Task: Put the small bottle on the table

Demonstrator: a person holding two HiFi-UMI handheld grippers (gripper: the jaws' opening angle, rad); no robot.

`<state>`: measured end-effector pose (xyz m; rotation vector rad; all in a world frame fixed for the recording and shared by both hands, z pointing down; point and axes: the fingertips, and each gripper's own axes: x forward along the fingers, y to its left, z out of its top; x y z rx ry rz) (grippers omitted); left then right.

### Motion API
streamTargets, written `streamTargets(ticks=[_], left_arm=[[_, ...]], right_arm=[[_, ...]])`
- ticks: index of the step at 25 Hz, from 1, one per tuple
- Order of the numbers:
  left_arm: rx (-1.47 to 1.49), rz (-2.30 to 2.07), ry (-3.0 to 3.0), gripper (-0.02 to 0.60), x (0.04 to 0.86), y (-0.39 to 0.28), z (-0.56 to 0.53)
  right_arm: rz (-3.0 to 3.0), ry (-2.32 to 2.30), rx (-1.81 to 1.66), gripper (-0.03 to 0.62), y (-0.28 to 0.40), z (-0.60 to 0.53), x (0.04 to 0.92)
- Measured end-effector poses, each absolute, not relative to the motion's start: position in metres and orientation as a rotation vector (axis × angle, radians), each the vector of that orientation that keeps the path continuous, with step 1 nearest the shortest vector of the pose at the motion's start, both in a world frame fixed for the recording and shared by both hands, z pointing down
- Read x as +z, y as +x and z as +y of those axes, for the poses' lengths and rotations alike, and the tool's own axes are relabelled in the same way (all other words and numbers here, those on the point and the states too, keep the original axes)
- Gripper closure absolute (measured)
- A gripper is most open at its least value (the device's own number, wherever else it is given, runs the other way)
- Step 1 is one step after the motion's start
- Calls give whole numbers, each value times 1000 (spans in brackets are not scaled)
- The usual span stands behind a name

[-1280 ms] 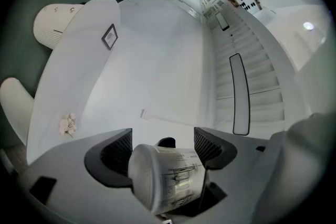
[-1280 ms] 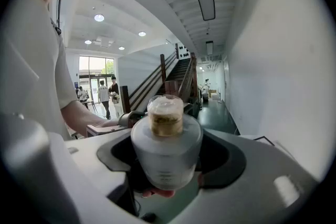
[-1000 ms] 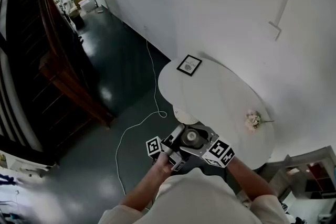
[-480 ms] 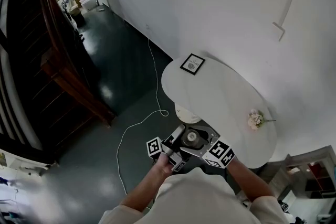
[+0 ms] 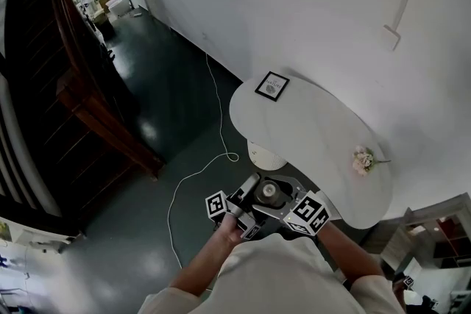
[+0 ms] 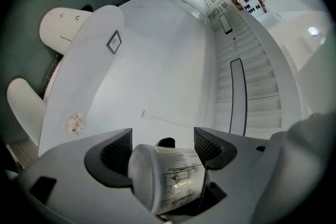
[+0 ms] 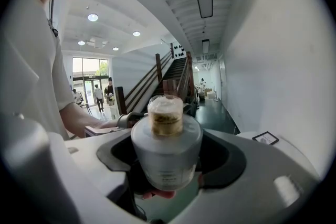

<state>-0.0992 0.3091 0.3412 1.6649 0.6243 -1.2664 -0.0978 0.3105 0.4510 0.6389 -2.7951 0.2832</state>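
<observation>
The small bottle (image 5: pixel 266 193) is grey with a tan cap and a printed label. Both grippers hold it in front of my chest, above the dark floor and short of the table. The left gripper (image 5: pixel 246 204) has its jaws closed on the bottle's sides, base (image 6: pixel 157 178) toward the camera. In the right gripper view the bottle (image 7: pixel 167 152) sits between the jaws of the right gripper (image 5: pixel 288 204), cap pointing away, with a fingertip (image 7: pixel 157 194) showing under it. The white oval table (image 5: pixel 309 136) lies ahead and to the right.
A small framed picture (image 5: pixel 272 85) stands on the table's far end and a posy of flowers (image 5: pixel 363 159) lies near its right end. A white round seat (image 5: pixel 265 156) sits under the near edge. A white cable (image 5: pixel 199 173) crosses the floor. A wooden staircase (image 5: pixel 81 84) rises at left.
The grippers and bottle keep the same place in front of me. The table has drifted slightly right and down in the head view as my head turned.
</observation>
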Motion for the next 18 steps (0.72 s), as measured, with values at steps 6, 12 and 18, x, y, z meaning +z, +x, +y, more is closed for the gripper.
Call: streamTargets(ticks=[6, 12, 18], left_arm=[[-1266, 624, 1662, 222, 344, -107, 302], [-1277, 608, 1669, 222, 345, -111, 281], [-1301, 567, 1667, 222, 350, -112, 255]], right_arm=[[-2792, 639, 289, 244, -106, 303, 454], [-2800, 620, 298, 244, -109, 283, 456], [-2806, 571, 319, 244, -110, 260, 461]])
